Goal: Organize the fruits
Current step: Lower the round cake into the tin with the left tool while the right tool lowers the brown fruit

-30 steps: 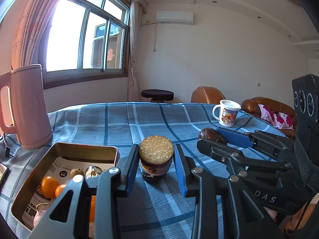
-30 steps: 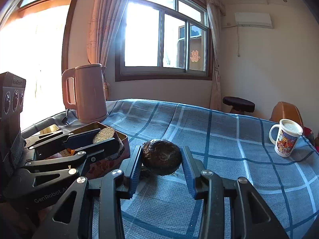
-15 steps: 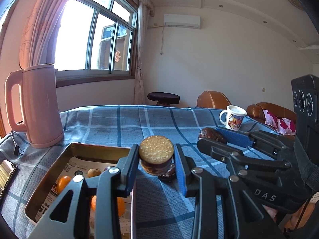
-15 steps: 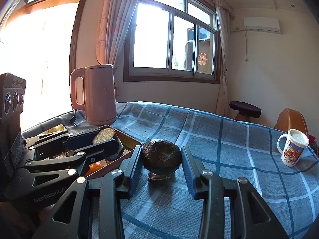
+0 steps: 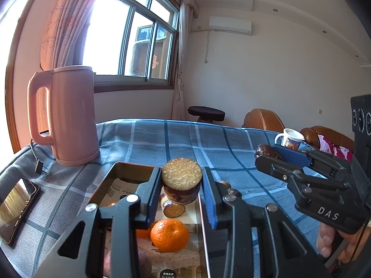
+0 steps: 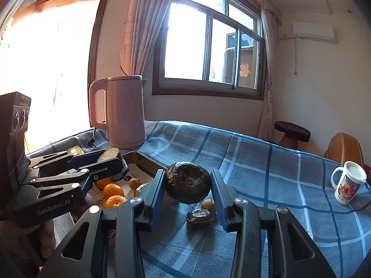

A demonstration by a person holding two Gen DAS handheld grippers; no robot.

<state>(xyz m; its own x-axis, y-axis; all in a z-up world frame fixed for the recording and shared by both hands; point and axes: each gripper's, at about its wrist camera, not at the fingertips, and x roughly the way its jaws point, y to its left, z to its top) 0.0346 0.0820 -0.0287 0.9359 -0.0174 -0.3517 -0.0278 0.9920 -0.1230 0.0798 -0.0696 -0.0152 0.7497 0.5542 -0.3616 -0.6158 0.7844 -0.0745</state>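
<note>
My left gripper (image 5: 182, 173) is shut on a cut fruit piece (image 5: 180, 192), brown-skinned with a tan flat top, held above the metal tray (image 5: 129, 166). In the tray lie oranges (image 5: 169, 235) and another cut piece (image 5: 172, 209) on paper. My right gripper (image 6: 188, 176) is shut on a dark round wrinkled fruit (image 6: 188, 185), held over the checked cloth just right of the tray (image 6: 143, 156). Under it on the cloth lie a dark fruit half (image 6: 199, 216) and a small tan fruit (image 6: 208, 205). Each gripper shows in the other's view, side by side.
A pink kettle (image 5: 69, 115) stands behind the tray, its cord trailing left. A phone (image 5: 16, 208) lies at the left table edge. A printed mug (image 6: 347, 183) stands far right on the blue checked cloth (image 6: 266, 173). A hand (image 5: 329, 243) grips the right tool.
Both grippers have moved left with their fruits. The left one now hangs over the tray instead of the cloth. The dark half and tan fruit came into view under the right one.
</note>
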